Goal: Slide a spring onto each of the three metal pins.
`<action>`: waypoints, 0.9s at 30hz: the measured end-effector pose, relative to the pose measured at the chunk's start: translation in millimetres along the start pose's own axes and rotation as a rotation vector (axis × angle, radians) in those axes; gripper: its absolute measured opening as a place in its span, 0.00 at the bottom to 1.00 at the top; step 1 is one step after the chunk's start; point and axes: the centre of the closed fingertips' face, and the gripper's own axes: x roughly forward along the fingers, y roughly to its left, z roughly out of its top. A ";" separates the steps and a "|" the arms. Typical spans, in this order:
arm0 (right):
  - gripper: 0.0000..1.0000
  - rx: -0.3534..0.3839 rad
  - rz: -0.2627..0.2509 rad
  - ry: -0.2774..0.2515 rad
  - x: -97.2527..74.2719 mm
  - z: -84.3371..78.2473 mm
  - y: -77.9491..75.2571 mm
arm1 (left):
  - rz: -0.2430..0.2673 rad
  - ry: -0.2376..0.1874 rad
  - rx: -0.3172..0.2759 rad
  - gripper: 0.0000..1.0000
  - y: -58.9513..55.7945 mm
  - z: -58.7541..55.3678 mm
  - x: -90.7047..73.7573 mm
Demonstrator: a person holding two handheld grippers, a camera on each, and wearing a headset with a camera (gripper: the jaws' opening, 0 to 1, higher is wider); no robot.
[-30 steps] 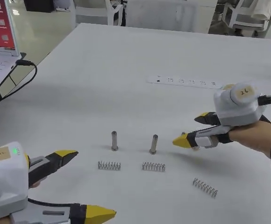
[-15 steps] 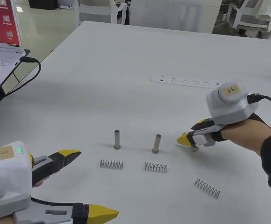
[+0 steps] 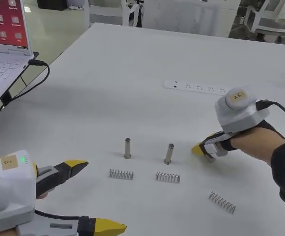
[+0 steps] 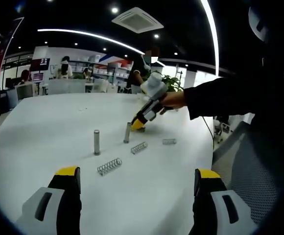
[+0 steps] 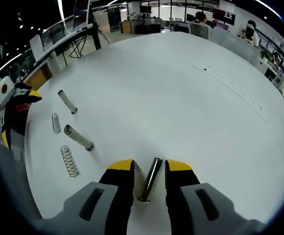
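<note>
right yellow-tipped grey gripper (image 3: 204, 149), on the near side of the long white power strip (image 3: 196, 88): jaws drawn close either side of a short steel pin (image 5: 149, 178); firm clamping cannot be told. two matching upright pins (image 3: 127, 148) (image 3: 169, 153) stand near-left of the strip. three coiled wire springs (image 3: 121, 174) (image 3: 168, 177) (image 3: 222, 202) lie nearer still, none on a pin. left gripper (image 3: 97, 195), farthest from the strip: jaws wide apart, empty.
</note>
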 end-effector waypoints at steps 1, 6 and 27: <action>0.23 0.002 -0.008 0.007 0.3 -1.1 -1.1 | 0.000 -0.001 -0.001 0.94 0.2 0.1 -0.1; 0.18 -0.007 -0.024 0.013 0.8 -0.3 -3.4 | 0.000 0.001 -0.005 0.93 1.0 -2.0 0.5; 0.05 0.073 -0.103 0.102 2.3 -1.0 -5.8 | -0.002 -0.001 -0.012 0.93 -0.5 -4.2 1.1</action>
